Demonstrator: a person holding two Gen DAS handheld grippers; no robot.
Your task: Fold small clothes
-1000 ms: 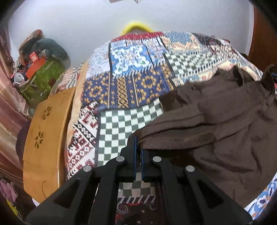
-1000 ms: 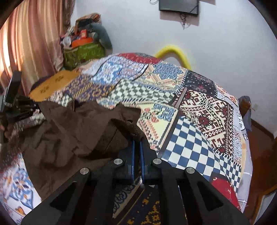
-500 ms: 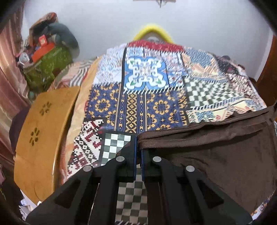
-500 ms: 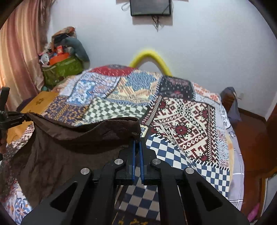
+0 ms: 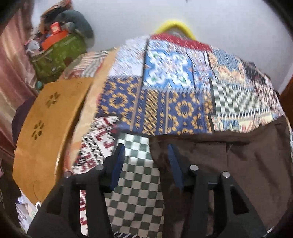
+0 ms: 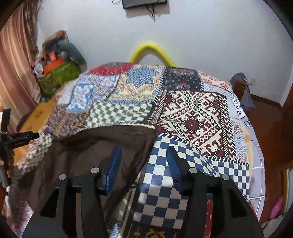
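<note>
A dark brown garment lies spread across the patchwork bedspread, its top hem stretched straight. My left gripper hovers over the garment's left top corner. Its jaws are opening: the corner lies between and below the blue pads, which do not press on it. In the right wrist view the same garment fills the lower left. My right gripper is over its right top corner, jaws also opening, cloth loose between them. The left gripper shows at the far left edge.
A curved wooden board borders the bed on the left, with a green bag of clutter behind it. A yellow arched tube stands at the far wall under a screen. A wooden chair with grey cloth is at the right.
Both grippers went from shut on the garment's top corners to open. The crumpled garment was pulled taut between them and now lies flat on the bedspread.
</note>
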